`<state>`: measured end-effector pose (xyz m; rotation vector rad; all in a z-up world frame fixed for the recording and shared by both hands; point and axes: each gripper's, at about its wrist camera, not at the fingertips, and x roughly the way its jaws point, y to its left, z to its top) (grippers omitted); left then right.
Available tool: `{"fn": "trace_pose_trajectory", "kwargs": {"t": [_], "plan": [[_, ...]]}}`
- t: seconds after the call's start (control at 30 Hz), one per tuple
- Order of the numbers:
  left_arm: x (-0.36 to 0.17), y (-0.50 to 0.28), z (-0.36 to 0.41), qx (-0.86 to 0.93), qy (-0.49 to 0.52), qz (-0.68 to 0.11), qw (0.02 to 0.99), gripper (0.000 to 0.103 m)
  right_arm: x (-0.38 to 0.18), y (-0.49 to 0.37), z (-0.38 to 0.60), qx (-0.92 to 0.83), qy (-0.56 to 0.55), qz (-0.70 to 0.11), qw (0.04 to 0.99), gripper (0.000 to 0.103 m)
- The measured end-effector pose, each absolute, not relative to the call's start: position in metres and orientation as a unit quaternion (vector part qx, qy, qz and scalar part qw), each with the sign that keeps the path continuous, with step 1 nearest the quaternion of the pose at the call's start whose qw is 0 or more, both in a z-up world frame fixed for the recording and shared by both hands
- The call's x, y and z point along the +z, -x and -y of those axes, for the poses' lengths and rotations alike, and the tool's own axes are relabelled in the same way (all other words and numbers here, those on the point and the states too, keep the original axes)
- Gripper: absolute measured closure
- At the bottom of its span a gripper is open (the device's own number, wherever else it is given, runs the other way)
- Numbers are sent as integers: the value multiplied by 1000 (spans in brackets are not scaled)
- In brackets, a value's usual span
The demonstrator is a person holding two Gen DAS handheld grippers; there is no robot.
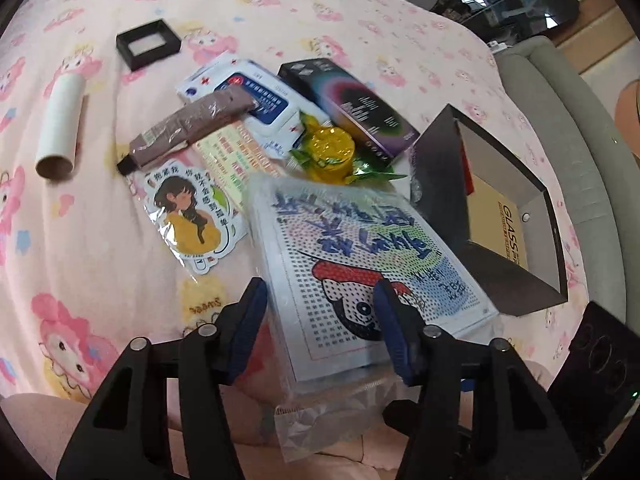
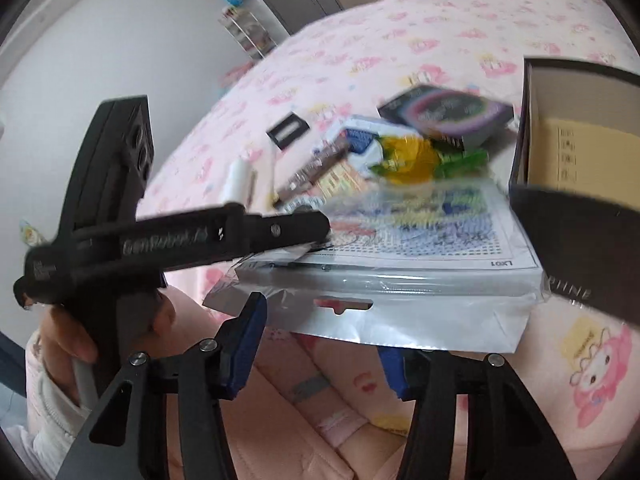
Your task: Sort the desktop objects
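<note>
A bagged dot-pattern craft kit lies tilted on the pink blanket, against an open black box holding a yellow card. My left gripper is open over the kit's near corner, its left pad beside the kit's edge and its right pad in front of the kit's face. In the right wrist view the kit fills the middle and its bag flap hangs over my open right gripper, hiding the right fingertip. The left gripper enters from the left with its tip on the kit. The black box stands at the right.
Behind the kit lie a yellow wrapped item, a dark colourful box, a blue-white packet, a brown tube, a girl sticker, a cardboard tube and a small black frame. A hand holds the left gripper.
</note>
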<state>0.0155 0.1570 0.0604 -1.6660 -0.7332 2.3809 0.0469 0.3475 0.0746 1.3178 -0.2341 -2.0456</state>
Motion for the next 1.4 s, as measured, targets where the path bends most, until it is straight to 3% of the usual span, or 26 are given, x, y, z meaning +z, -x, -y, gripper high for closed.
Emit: {"fn": "trace_pose_trajectory", "kwargs": {"t": [0.47, 1.0, 1.2, 1.3, 1.4], "plan": [[30, -8, -164, 783, 567, 246, 68, 48, 54, -21, -409, -786, -547, 170, 234, 53], [8, 1, -174, 760, 604, 234, 46, 46, 18, 14, -415, -790, -580, 90, 180, 51], [-6, 8, -170, 746, 621, 242, 9, 32, -2, 27, -409, -785, -590, 67, 177, 50], [-24, 13, -174, 725, 636, 265, 13, 31, -4, 27, -398, -779, -589, 62, 207, 50], [-34, 17, -184, 721, 645, 255, 9, 26, -9, 21, -388, -780, -583, 41, 224, 41]]}}
